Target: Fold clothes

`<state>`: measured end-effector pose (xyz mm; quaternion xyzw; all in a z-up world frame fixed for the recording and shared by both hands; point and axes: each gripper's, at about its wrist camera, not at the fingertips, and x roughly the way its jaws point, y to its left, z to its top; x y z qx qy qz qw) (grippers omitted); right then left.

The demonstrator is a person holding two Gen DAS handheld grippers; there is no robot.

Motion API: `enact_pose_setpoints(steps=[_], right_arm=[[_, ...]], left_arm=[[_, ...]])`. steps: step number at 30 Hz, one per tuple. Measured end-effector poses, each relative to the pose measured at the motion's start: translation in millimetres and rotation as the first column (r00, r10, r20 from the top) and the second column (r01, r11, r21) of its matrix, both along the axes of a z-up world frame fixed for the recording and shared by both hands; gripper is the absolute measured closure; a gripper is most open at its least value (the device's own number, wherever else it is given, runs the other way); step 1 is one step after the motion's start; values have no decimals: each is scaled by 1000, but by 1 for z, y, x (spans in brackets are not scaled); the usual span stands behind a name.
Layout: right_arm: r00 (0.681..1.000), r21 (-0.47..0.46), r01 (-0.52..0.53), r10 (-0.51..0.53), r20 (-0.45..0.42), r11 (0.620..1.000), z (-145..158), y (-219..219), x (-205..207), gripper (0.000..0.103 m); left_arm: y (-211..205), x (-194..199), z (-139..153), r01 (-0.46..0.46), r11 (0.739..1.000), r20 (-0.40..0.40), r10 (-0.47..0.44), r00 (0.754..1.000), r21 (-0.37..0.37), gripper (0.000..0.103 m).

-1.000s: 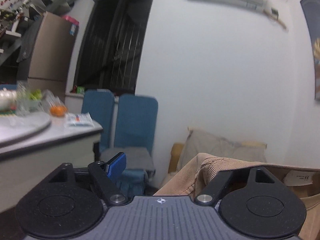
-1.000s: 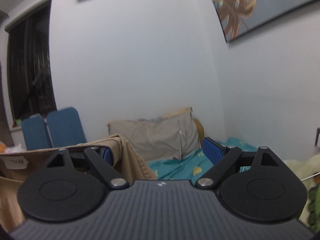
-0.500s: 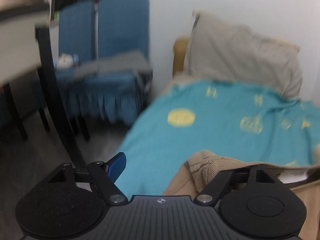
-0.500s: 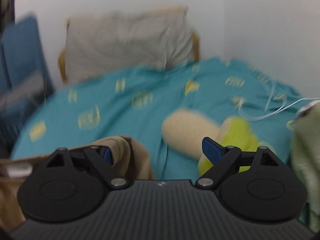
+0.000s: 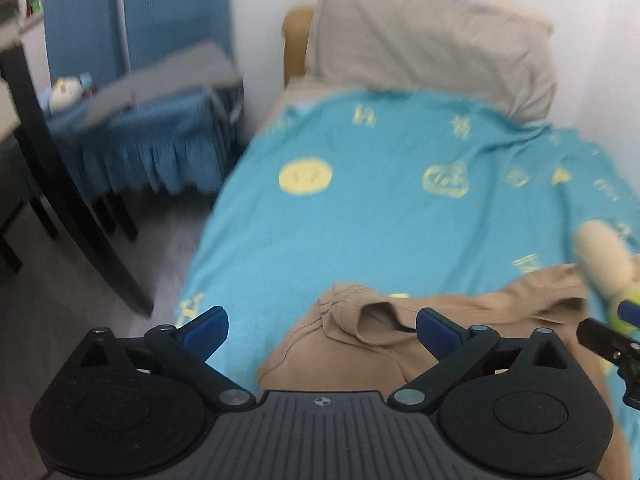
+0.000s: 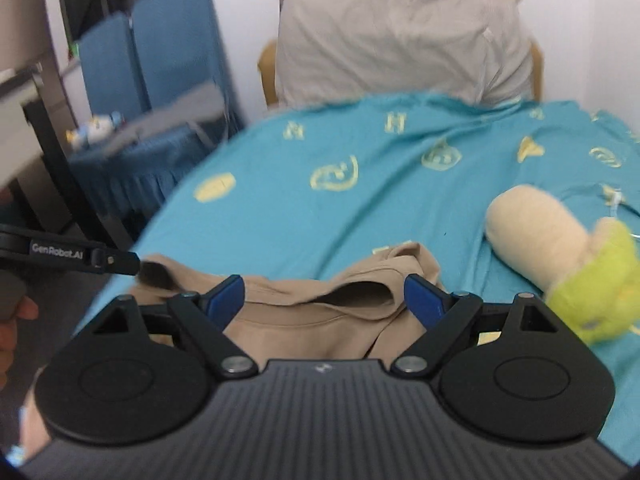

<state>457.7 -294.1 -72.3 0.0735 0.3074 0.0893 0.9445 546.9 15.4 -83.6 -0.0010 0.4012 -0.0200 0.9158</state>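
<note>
1. Nearest my lenses, the left gripper (image 5: 318, 330) hangs with its blue-padded jaws spread apart over the tan, soft knit garment (image 5: 460, 320), gripping nothing.

2. The right gripper (image 6: 324, 294) is likewise spread wide, its pads either side of the garment's ribbed neckline and clamped on nothing that I can see.

3. The garment lies on the near end of the bed, on the teal bedsheet with yellow printed motifs (image 5: 380, 208), its collar bunched and gaping toward the pillow.

4. I judge the cloth light, limp and non-slippery: it should drape and sag when lifted, so I would pinch it at the shoulder seams or the ribbed collar edge, one gripper to each side, to keep the fold square.

5. Just beside the garment on the right lies a cream and lime-green plush toy (image 6: 560, 248), which appears to touch or nearly touch the fabric's edge; I cannot tell which.

6. Farther back, a beige pillow (image 6: 400, 44) leans against the wall at the head of the bed, with blue-covered chairs (image 5: 132, 60) to the left.

7. Hard to make out: the garment's lower body and sleeves are hidden under both gripper housings, so I cannot say how it is spread. Both views are motion-blurred, and the sheet's motifs are smeared.
</note>
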Motion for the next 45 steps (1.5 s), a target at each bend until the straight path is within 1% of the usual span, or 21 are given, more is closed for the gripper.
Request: enact_pose_setpoints(steps=[3, 5, 10, 12, 15, 17, 20, 24, 25, 26, 29, 32, 34, 35, 36, 38, 39, 40, 41, 42, 45], right_arm=[[998, 53, 46, -48, 40, 998, 20, -5, -58, 15], [994, 69, 62, -67, 82, 996, 29, -8, -106, 15], [986, 98, 102, -114, 125, 990, 62, 7, -221, 15], [983, 104, 106, -120, 142, 989, 75, 10, -257, 15], [975, 110, 113, -132, 178, 987, 89, 10, -301, 15], [973, 127, 128, -149, 175, 984, 93, 5, -320, 15], [967, 162, 148, -177, 185, 976, 96, -5, -338, 15], [960, 224, 184, -224, 169, 957, 89, -21, -340, 16], [963, 227, 181, -220, 158, 957, 85, -24, -337, 33], [965, 230, 178, -215, 148, 957, 82, -27, -334, 40], [970, 231, 171, -205, 131, 958, 73, -27, -323, 43], [973, 230, 165, -196, 121, 959, 65, -25, -311, 43], [975, 229, 161, -191, 115, 960, 60, -24, -302, 43], [976, 229, 159, -188, 111, 960, 58, -23, -298, 43], [977, 229, 157, -185, 108, 961, 55, -22, -294, 43], [979, 228, 153, -179, 101, 962, 50, -21, -286, 43], [979, 229, 152, -178, 97, 962, 47, -20, -282, 43], [979, 237, 159, -183, 85, 958, 46, -22, -280, 43], [979, 246, 165, -189, 74, 955, 44, -23, -279, 43], [979, 254, 172, -194, 63, 952, 43, -25, -277, 43], [977, 279, 193, -210, 29, 941, 38, -29, -273, 43]], left_arm=[[15, -59, 28, 8, 999, 74, -4, 997, -42, 1], [21, -102, 43, -3, 997, 98, 11, 995, -80, 1], [40, -180, 48, -61, 983, 90, 77, 993, -171, 2], [48, -211, 50, -84, 975, 85, 104, 991, -207, 2], [59, -258, 54, -119, 958, 75, 143, 987, -260, 2], [68, -284, 53, -142, 942, 60, 168, 984, -303, 4], [85, -289, 33, -194, 903, 6, 213, 977, -383, 9], [104, -275, 1, -293, 862, -57, 297, 953, -415, 14], [108, -270, -7, -310, 853, -64, 313, 948, -420, 14], [113, -266, -14, -327, 844, -72, 328, 942, -425, 16], [121, -250, -38, -343, 832, -80, 343, 936, -437, 21], [126, -233, -57, -363, 830, -70, 369, 927, -423, 27], [128, -221, -64, -374, 829, -49, 390, 919, -416, 27], [128, -215, -67, -375, 831, -35, 396, 918, -411, 31], [128, -209, -69, -369, 837, -16, 397, 918, -403, 37], [130, -200, -72, -362, 844, 9, 398, 917, -397, 59], [131, -197, -73, -356, 848, 19, 394, 919, -392, 64], [131, -194, -73, -347, 855, 25, 385, 922, -384, 76], [131, -191, -74, -338, 862, 31, 376, 926, -377, 96], [132, -188, -74, -328, 869, 37, 367, 930, -369, 100], [134, -184, -66, -291, 893, 72, 334, 940, -344, 100]])
